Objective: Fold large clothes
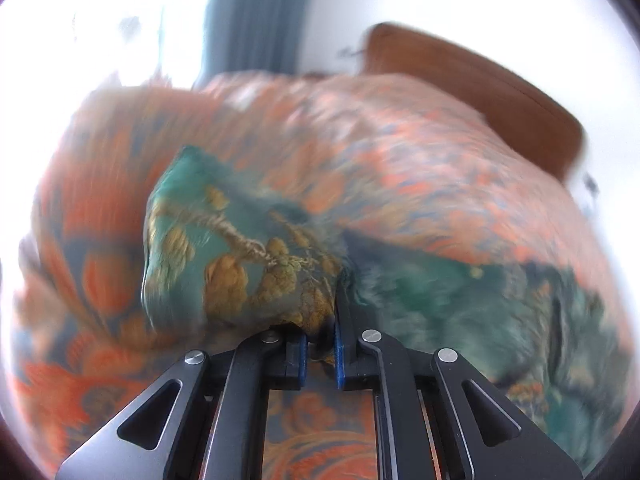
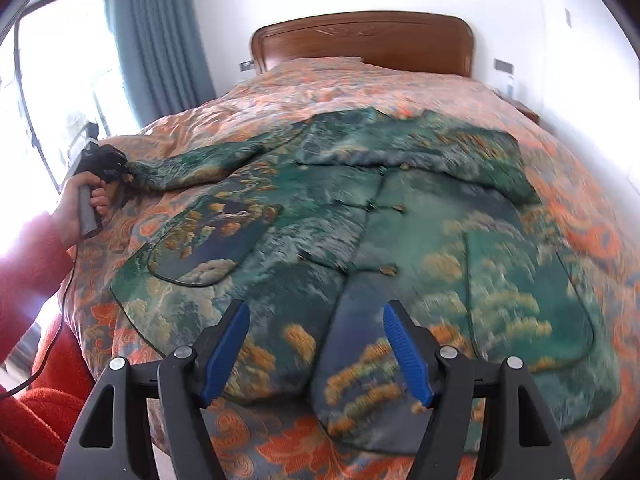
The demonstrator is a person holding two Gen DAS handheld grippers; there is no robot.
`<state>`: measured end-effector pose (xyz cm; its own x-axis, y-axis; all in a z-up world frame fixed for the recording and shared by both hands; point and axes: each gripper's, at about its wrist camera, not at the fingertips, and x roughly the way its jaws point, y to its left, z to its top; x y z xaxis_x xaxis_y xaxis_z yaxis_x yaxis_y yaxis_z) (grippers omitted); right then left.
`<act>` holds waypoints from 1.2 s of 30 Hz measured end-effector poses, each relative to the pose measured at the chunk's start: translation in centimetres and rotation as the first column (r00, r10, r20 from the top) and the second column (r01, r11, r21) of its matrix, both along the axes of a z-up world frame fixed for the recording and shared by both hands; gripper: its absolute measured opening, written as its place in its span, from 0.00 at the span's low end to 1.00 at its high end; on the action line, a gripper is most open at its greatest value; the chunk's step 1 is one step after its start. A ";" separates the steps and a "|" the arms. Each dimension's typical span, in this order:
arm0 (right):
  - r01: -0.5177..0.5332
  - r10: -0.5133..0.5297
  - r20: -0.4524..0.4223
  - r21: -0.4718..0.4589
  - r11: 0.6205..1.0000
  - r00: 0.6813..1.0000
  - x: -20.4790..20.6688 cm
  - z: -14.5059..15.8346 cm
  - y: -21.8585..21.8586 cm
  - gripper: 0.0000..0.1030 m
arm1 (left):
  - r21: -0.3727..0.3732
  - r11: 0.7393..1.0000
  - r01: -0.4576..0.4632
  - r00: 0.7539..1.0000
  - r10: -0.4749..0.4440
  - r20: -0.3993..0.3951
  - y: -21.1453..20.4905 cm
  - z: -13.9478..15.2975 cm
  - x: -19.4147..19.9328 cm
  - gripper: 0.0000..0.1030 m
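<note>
1. We see the green jacket (image 2: 360, 220) spread front-up on the bed (image 2: 580, 208), over an orange floral quilt.
2. Our left gripper (image 1: 320, 348) has its jaws clamped on the sleeve cuff (image 1: 240, 248), at the bed's left edge.
3. Our right gripper (image 2: 316, 344) hovers above the hem, jaws apart and empty.

Left gripper (image 1: 321, 350) is clamped on the sleeve (image 1: 224, 240), gripped by the left hand (image 2: 86, 200). Right gripper (image 2: 316, 348) hangs with jaws apart, holding nothing.
</note>
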<state>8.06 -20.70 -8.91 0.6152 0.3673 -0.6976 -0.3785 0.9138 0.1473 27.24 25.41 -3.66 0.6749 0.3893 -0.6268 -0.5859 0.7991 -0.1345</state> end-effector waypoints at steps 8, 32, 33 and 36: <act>0.082 -0.082 -0.005 0.071 0.994 0.997 0.0 0.2 -2.5 0.69 | 0.452 0.801 0.393 0.917 -0.380 -0.124 -18.2 3.6 2.9 0.08; 0.115 -0.096 -0.103 0.199 0.973 0.990 4.5 0.0 -3.8 0.69 | 0.207 0.551 0.808 0.587 -0.723 -0.364 -26.1 -4.4 -7.4 0.75; 0.106 -0.072 -0.141 0.251 0.962 0.987 5.7 -0.1 -3.2 0.69 | 0.195 0.591 0.783 0.619 -0.708 -0.342 -25.2 -4.3 -7.9 0.75; 0.146 0.007 -0.328 0.437 0.887 0.944 10.6 -2.3 -1.2 0.69 | 0.161 0.685 0.710 0.698 -0.656 -0.288 -22.5 -4.4 -8.8 0.75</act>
<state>18.71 -21.94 -11.24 0.4291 0.6517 -0.6255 -0.1810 0.7405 0.6473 18.41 2.88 -8.02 0.6897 0.0228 -0.7238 0.1464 0.9745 0.1701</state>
